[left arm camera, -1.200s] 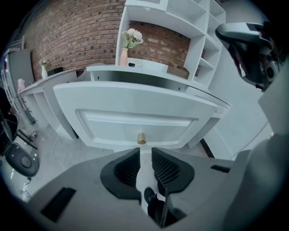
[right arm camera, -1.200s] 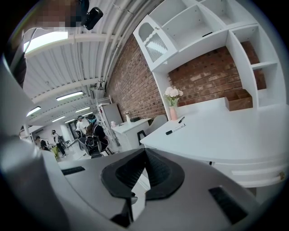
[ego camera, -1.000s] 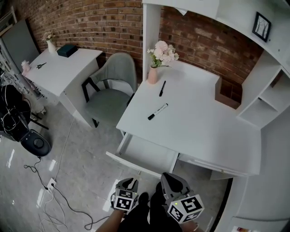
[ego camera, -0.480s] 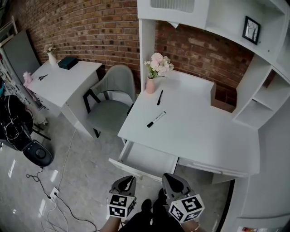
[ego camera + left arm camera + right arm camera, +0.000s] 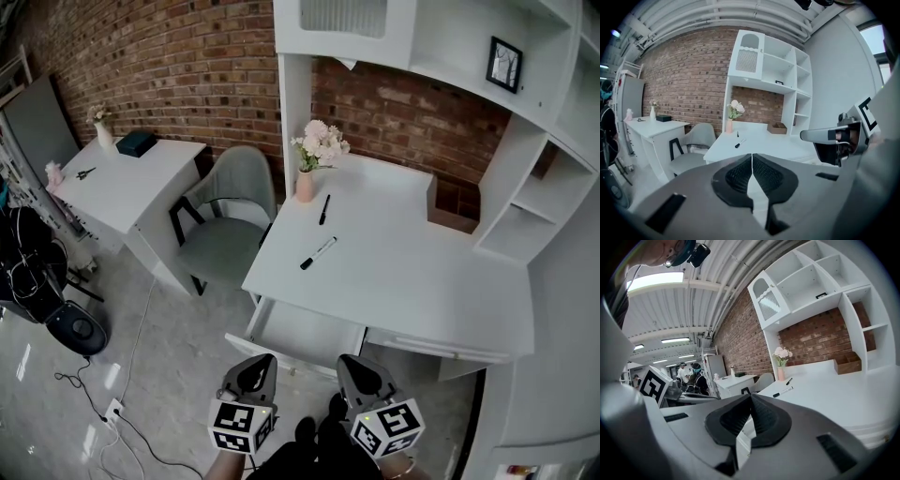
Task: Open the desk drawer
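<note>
The white desk [image 5: 412,281] has its left drawer [image 5: 305,333] pulled out and empty, the drawer's front edge toward me. Both grippers hang in the air short of that drawer, touching nothing. My left gripper [image 5: 255,367] is closing its jaws; in the left gripper view its pads [image 5: 752,161] meet with nothing between them. My right gripper [image 5: 356,366] is shut and empty, its pads [image 5: 750,401] together. Both point over the desk top [image 5: 754,140]; the drawer is hidden behind the jaws in the gripper views.
On the desk lie two pens [image 5: 318,253] and a pink vase of flowers [image 5: 307,178], with a brown box [image 5: 448,214] at the back. A grey chair [image 5: 225,211] and a second white table [image 5: 122,183] stand left. Cables [image 5: 103,408] trail on the floor.
My left gripper has risen and its jaws have come together. The right gripper rose slightly. The head view has tilted up, so more of the shelves shows.
</note>
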